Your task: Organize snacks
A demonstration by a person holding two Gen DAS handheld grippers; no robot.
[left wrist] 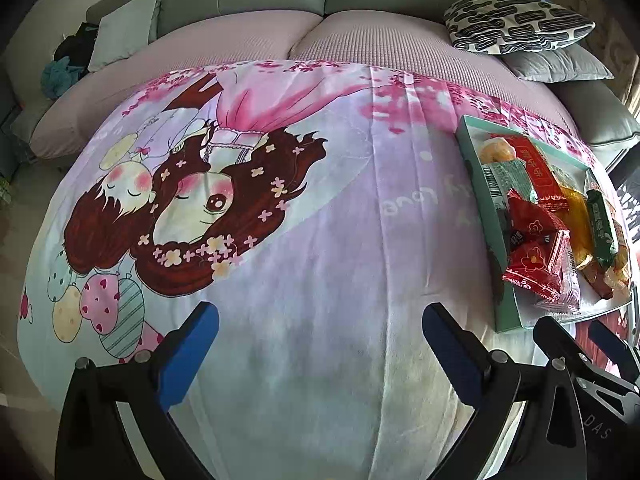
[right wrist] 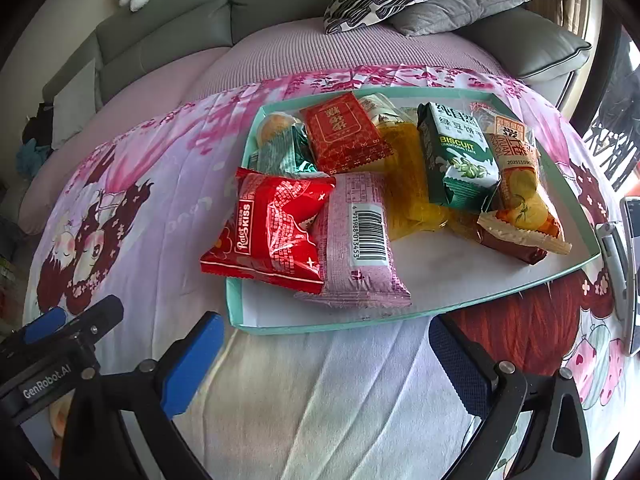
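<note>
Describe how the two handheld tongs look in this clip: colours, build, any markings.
Both tongs match: black frames with two splayed arms, silver bolts at the joints, and blue textured pads on the inner faces. The left tongs carry a white "GenRobot.AI" label, readable in the right wrist view. The right tongs show pale letters reading "DAS" in the left wrist view. No cables, hands or sleeves are visible.

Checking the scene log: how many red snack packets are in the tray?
2 clearly: the Kiss packet over the tray's near-left rim, and the patterned red packet toward the back. More may be hidden underneath.
</note>
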